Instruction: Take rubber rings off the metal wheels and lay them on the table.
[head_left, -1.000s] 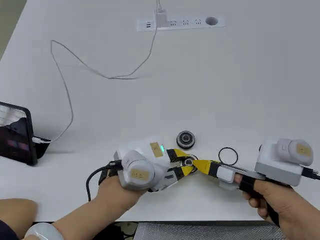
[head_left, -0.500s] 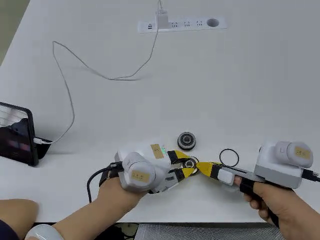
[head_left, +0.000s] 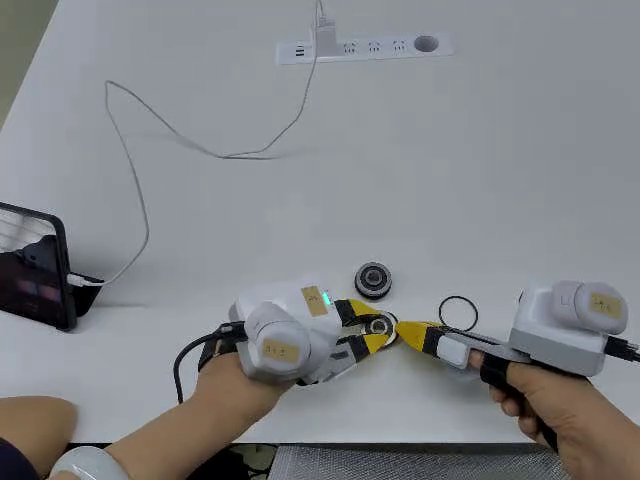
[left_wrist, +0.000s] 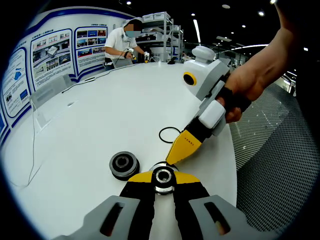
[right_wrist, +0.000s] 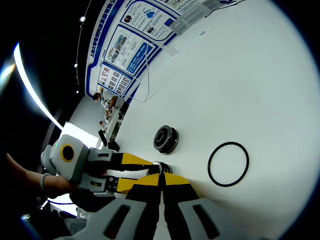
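Both grippers at a wheel (left_wrist: 163, 176) by the desk's (head_left: 480, 180) front edge
Left gripper (head_left: 370, 326) squeezes the wheel; right gripper (head_left: 406, 328), jaws pressed together, touches it. A loose ring (head_left: 457, 312) and a second wheel (head_left: 372, 279) lie nearby

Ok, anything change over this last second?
Barely. The right claw, shut, seems to have edged slightly rightward, away from the wheel that stays clamped in the left claw. The second wheel and the loose rubber ring lie where they were on the table.
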